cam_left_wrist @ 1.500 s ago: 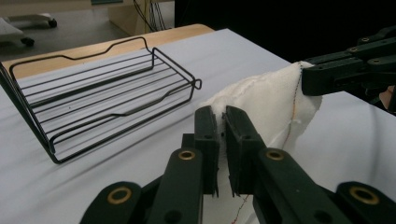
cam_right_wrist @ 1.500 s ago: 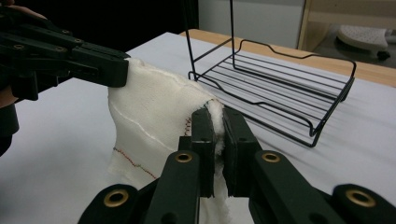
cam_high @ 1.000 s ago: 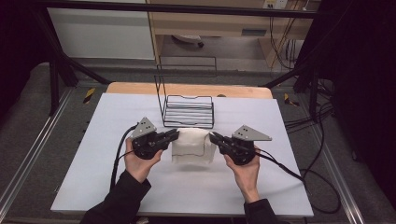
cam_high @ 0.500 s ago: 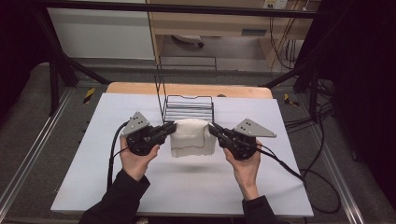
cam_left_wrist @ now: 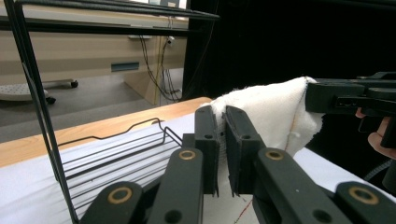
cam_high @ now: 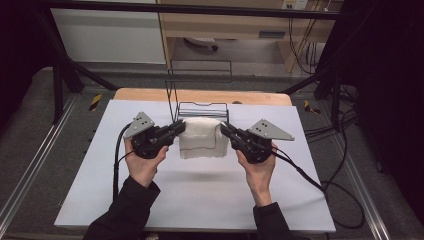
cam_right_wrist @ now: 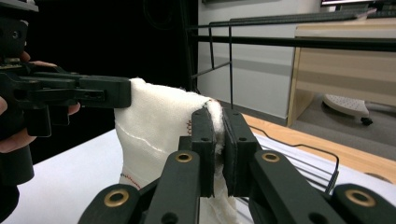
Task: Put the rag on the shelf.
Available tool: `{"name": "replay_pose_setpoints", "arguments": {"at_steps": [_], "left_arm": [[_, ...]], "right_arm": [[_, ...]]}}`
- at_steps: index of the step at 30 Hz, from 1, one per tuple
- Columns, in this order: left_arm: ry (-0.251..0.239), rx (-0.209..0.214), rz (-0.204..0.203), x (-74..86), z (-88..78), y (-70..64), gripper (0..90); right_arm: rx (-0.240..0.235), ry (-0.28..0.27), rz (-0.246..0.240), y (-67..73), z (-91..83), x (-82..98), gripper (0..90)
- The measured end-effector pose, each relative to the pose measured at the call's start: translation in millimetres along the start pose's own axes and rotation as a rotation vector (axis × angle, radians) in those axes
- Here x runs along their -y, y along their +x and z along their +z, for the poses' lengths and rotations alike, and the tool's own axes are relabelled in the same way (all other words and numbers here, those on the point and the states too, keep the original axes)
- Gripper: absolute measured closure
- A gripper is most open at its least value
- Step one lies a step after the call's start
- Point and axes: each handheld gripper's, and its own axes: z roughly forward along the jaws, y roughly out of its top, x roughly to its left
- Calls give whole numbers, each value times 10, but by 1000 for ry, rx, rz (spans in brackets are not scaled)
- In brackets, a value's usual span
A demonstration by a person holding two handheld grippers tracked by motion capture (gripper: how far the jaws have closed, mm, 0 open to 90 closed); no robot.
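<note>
1. My left gripper [cam_high: 176, 129] is clamped on the cloth's [cam_high: 201, 137] left top corner, and my right gripper [cam_high: 226, 131] pinches the right top corner; in each gripper view the jaws are closed on white fabric.
2. The cloth hangs folded between the two grippers, above the table [cam_high: 200, 200], just in front of the wire rack [cam_high: 202, 107].
3. I judge the step in hand to be carrying the cloth to the rack; placing it there is not yet done.
4. Next I need both hands to travel forward evenly, keeping the top edge taut and high enough to pass the rack's near rim.
5. Edges to mind: the rack's tall upright wire sits close to my left jaws in the left gripper view.
6. The table in front of and beside the cloth gives open room.
</note>
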Motion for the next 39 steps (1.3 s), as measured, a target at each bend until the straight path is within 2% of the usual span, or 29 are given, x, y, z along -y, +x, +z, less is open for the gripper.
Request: {"name": "replay_pose_setpoints", "arguments": {"at_steps": [10, 32, 39], "left_arm": [[-48, -12, 7, -102, -25, 36, 837], [-111, -34, 45, -371, -4, 52, 838], [-134, -41, 34, -452, 10, 76, 839]], "right_arm": [[-2, -35, -13, 19, 43, -113, 846], [13, -83, -31, -17, 111, -388, 846], [21, -99, -55, -14, 137, -497, 846]]}}
